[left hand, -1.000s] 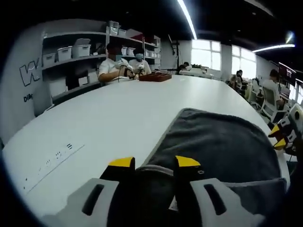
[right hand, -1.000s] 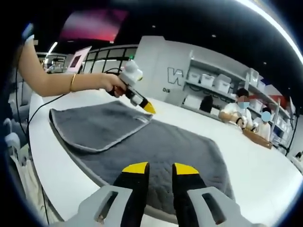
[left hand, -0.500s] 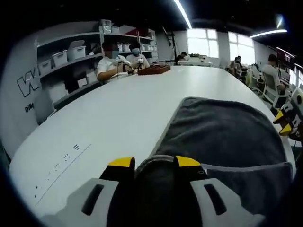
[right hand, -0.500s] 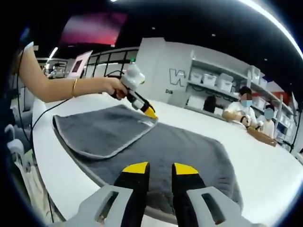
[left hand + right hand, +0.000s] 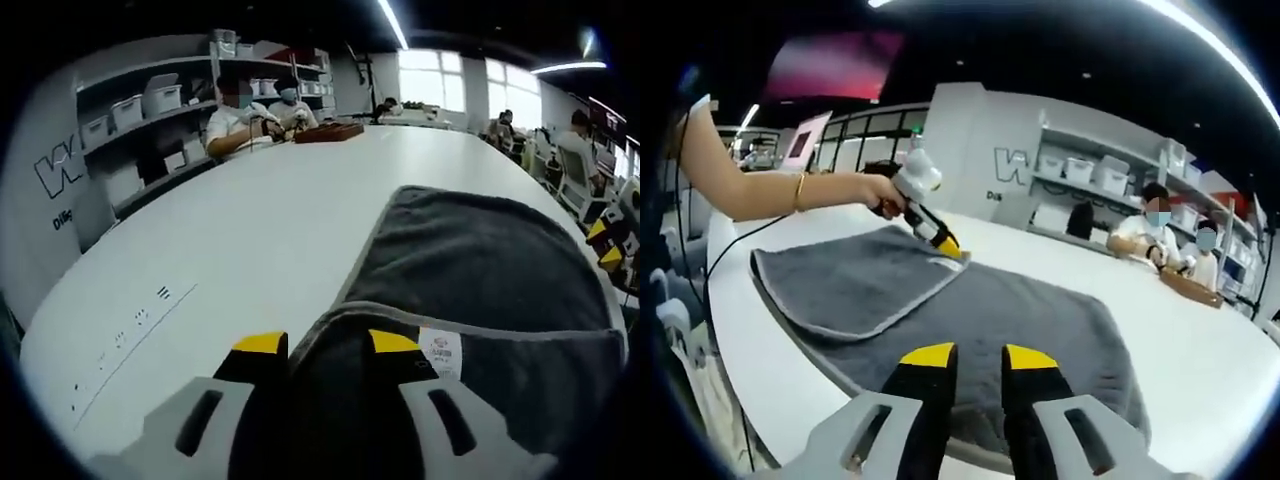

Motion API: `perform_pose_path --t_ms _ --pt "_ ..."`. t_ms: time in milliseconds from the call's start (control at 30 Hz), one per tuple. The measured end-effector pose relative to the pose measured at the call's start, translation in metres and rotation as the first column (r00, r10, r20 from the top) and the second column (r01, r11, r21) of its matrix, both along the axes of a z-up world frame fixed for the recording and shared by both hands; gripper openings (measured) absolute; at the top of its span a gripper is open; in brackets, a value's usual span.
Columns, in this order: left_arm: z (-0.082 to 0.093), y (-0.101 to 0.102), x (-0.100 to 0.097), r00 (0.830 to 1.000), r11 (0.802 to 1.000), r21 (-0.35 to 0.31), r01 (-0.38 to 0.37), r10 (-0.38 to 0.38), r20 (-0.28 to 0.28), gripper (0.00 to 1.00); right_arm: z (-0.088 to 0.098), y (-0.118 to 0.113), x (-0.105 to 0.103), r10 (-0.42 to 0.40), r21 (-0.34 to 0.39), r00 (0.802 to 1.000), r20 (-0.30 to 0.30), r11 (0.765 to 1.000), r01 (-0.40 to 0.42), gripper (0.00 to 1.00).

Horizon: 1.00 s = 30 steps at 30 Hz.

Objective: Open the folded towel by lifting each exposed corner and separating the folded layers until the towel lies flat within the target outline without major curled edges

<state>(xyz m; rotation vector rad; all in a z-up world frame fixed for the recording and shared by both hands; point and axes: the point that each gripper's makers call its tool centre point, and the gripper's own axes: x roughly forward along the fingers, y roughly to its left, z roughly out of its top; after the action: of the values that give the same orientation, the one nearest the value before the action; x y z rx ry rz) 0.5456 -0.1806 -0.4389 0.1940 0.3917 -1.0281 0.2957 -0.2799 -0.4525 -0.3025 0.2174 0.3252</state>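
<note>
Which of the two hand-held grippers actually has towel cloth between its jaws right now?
The left hand-held gripper: its yellow-tipped jaws pinch the folded flap's corner. The right hand-held gripper hovers with empty jaws above the towel.

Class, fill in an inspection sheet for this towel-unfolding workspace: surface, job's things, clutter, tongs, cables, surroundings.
Surface: white table, with small printed marks near its edge.
Job's things: grey towel, one flap folded over it; white label showing.
Clutter: brown tray at the far end.
Tongs: left tongs shut on the towel's corner; right tongs open, empty, above the towel's near edge.
Cables: black cable running from the left handle off the table.
Surroundings: shelves with white bins, seated people, windows.
</note>
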Motion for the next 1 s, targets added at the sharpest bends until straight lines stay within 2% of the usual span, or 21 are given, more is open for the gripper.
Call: perform_pose_path --t_ms 33,67,133,167,200,233,267,333,500,567,600,633,1000 --pt "-0.004 0.006 -0.003 1.0 0.999 0.043 0.009 -0.009 0.014 0.28 0.001 0.005 -0.001 0.005 0.004 1.0 -0.004 1.0 -0.005 0.12" --pt "-0.011 0.013 -0.008 0.999 0.993 0.114 0.019 -0.024 0.045 0.28 0.002 0.013 -0.002 0.014 0.005 1.0 -0.005 1.0 -0.014 0.12" --pt "-0.013 0.015 -0.016 0.999 0.991 0.131 0.024 -0.03 0.044 0.28 0.004 0.019 -0.002 0.022 0.01 1.0 -0.009 1.0 -0.022 0.12" --pt "-0.012 0.02 -0.017 0.998 0.988 0.151 0.015 -0.024 0.06 0.28 0.004 0.019 -0.003 0.025 0.015 1.0 -0.009 1.0 -0.025 0.12" --pt "-0.013 0.02 -0.017 0.997 0.984 0.177 0.027 -0.04 0.068 0.28 0.005 0.023 -0.003 0.038 0.055 0.999 -0.01 0.998 -0.038 0.12" --pt "-0.016 0.024 -0.006 0.999 0.986 0.162 0.026 -0.033 0.039 0.28 0.009 0.021 -0.002 0.032 0.066 0.999 -0.001 0.997 -0.032 0.12" --pt "-0.024 0.031 -0.001 0.999 0.98 0.196 0.021 -0.029 0.037 0.28 0.011 0.015 -0.001 0.02 0.063 1.0 0.009 0.998 -0.021 0.12" --pt "-0.032 0.036 0.004 0.999 0.977 0.215 0.008 -0.015 0.031 0.28 0.007 0.016 -0.001 0.023 0.064 1.0 -0.003 0.998 -0.023 0.12" --pt "-0.035 0.037 0.007 1.0 0.979 0.206 0.001 -0.007 0.028 0.28 0.005 0.017 -0.001 0.024 0.065 1.0 -0.013 0.998 -0.023 0.12" --pt "-0.042 0.037 0.01 1.0 0.982 0.187 0.009 -0.01 0.007 0.27 0.004 0.022 0.0 0.032 0.061 0.999 -0.017 0.998 -0.031 0.12" --pt "-0.042 0.038 0.012 1.0 0.99 0.139 0.0 0.004 -0.026 0.27 0.004 0.023 0.0 0.031 0.06 0.999 -0.017 0.998 -0.03 0.12" --pt "-0.043 0.039 0.014 0.999 0.992 0.123 -0.003 0.007 -0.038 0.27 0.005 0.023 0.001 0.03 0.06 0.999 -0.017 0.998 -0.029 0.12" --pt "-0.044 0.039 0.02 1.0 0.999 0.035 -0.007 0.007 -0.022 0.23 0.007 0.032 0.008 0.046 0.059 0.999 -0.015 0.997 -0.045 0.12"
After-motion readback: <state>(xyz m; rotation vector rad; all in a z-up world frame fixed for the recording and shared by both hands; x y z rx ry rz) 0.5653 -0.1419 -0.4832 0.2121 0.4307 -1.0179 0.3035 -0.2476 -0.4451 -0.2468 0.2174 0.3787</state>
